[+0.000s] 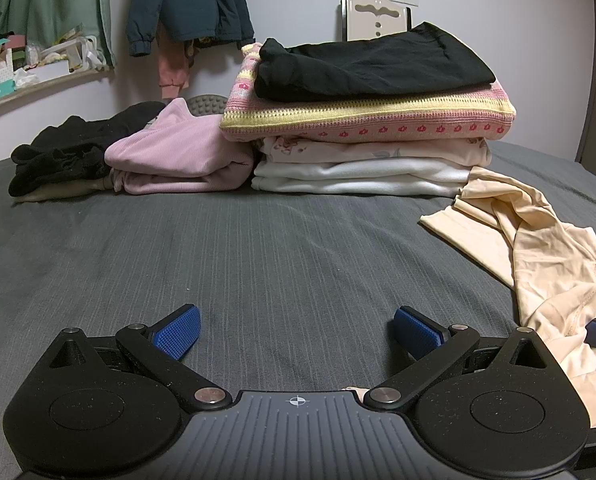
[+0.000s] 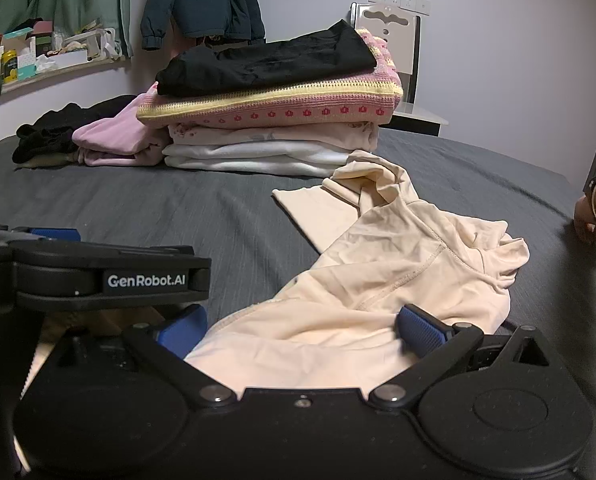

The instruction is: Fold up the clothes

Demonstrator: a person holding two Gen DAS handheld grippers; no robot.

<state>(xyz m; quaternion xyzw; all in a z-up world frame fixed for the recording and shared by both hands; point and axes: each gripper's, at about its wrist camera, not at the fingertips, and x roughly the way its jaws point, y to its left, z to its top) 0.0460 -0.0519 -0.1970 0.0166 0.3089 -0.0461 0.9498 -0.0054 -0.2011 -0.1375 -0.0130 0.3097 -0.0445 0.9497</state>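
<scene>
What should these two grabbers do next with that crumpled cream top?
Probably close the right gripper on the cream top: its open fingers already straddle the crumpled fabric, while the left gripper is open over bare bedsheet.

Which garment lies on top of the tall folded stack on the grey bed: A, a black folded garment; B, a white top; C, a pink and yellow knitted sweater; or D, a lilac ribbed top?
A: the black folded garment rests above the pink and yellow knitted sweater, with the white folded layers at the bottom of the stack.
</scene>
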